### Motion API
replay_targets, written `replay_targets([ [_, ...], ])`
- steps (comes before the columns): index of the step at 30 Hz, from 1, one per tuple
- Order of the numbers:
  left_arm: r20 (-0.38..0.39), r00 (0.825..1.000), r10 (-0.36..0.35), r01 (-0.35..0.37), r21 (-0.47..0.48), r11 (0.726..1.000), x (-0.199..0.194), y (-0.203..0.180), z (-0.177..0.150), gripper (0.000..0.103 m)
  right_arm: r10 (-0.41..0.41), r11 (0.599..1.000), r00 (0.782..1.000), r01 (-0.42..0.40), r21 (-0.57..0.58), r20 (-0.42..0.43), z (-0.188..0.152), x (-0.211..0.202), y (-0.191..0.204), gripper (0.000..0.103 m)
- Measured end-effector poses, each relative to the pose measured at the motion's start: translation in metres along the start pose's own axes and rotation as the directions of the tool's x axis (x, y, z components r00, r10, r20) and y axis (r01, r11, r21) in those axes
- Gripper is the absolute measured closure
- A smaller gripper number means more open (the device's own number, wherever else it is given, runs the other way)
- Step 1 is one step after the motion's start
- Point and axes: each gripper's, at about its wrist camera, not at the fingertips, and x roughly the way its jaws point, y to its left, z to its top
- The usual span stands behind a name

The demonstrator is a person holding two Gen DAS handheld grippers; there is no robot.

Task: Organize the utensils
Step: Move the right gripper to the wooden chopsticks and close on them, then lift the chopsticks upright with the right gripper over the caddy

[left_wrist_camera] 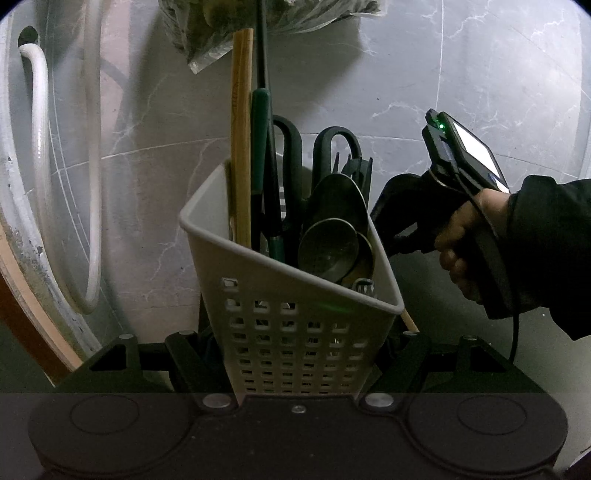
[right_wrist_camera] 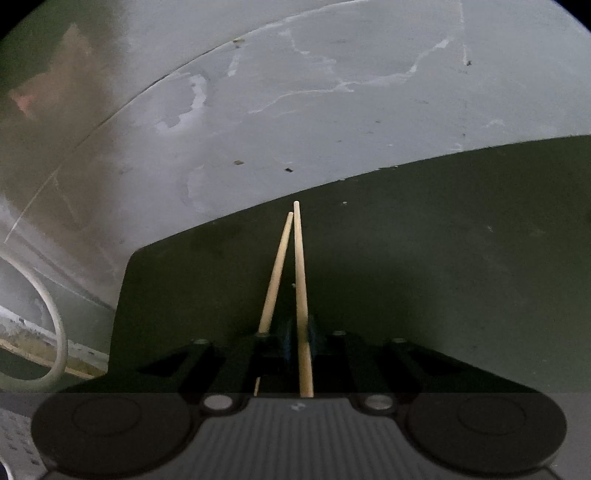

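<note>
In the left wrist view my left gripper (left_wrist_camera: 295,343) is shut on a white perforated utensil holder (left_wrist_camera: 295,295), its fingers against both sides of it. The holder contains a wooden handle (left_wrist_camera: 241,147), a green-handled tool (left_wrist_camera: 260,147), black scissors (left_wrist_camera: 295,155), metal spoons (left_wrist_camera: 328,243) and dark forks. The right gripper's body (left_wrist_camera: 458,173), held in a hand, is beside the holder on its right. In the right wrist view my right gripper (right_wrist_camera: 295,332) is shut on a pair of wooden chopsticks (right_wrist_camera: 298,266) that point forward over a dark surface. One chopstick end (left_wrist_camera: 410,321) shows beside the holder.
A grey marble-pattern wall (left_wrist_camera: 443,74) stands behind the holder. White hoses (left_wrist_camera: 40,147) hang at the left. A plastic bag (left_wrist_camera: 258,22) hangs above. A dark counter (right_wrist_camera: 443,240) lies under the right gripper, its edge meeting the wall (right_wrist_camera: 295,92).
</note>
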Motion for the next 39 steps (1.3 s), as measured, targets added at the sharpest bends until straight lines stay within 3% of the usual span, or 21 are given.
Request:
replay_targets([
  [1, 0.000, 1.000, 0.000, 0.000, 0.000, 1.000, 0.000, 0.000, 0.000, 0.027, 0.002, 1.000, 1.000, -0.002, -0.007, 0.000, -0.001, -0.001, 0.000, 0.082],
  [5, 0.000, 1.000, 0.000, 0.000, 0.000, 1.000, 0.000, 0.000, 0.000, 0.027, -0.015, 0.997, 1.000, 0.015, -0.081, 0.006, -0.007, -0.003, 0.011, 0.057],
  [7, -0.001, 1.000, 0.001, -0.001, -0.002, 1.000, 0.000, 0.000, 0.000, 0.027, -0.035, 0.989, 0.999, 0.037, -0.143, 0.011, -0.011, -0.003, 0.019, 0.055],
  [14, -0.002, 1.000, 0.008, -0.008, 0.000, 1.000, 0.000, -0.001, 0.000, 0.027, -0.109, 0.952, 0.994, 0.113, -0.284, 0.033, -0.020, 0.006, 0.037, 0.056],
  [19, -0.003, 1.000, 0.013, -0.013, -0.002, 1.000, 0.000, -0.002, 0.000, 0.027, -0.152, 0.923, 0.986, 0.165, -0.349, 0.065, -0.025, 0.007, 0.046, 0.069],
  [27, -0.003, 1.000, 0.014, -0.014, -0.005, 1.000, 0.000, -0.002, 0.000, 0.027, -0.148, 0.918, 0.986, 0.166, -0.360, 0.079, -0.025, 0.004, 0.043, 0.084],
  [39, -0.004, 1.000, 0.023, -0.023, -0.009, 1.000, 0.000, -0.003, 0.000, 0.027, -0.135, 0.919, 0.987, 0.156, -0.362, 0.081, -0.030, -0.006, 0.032, 0.088],
])
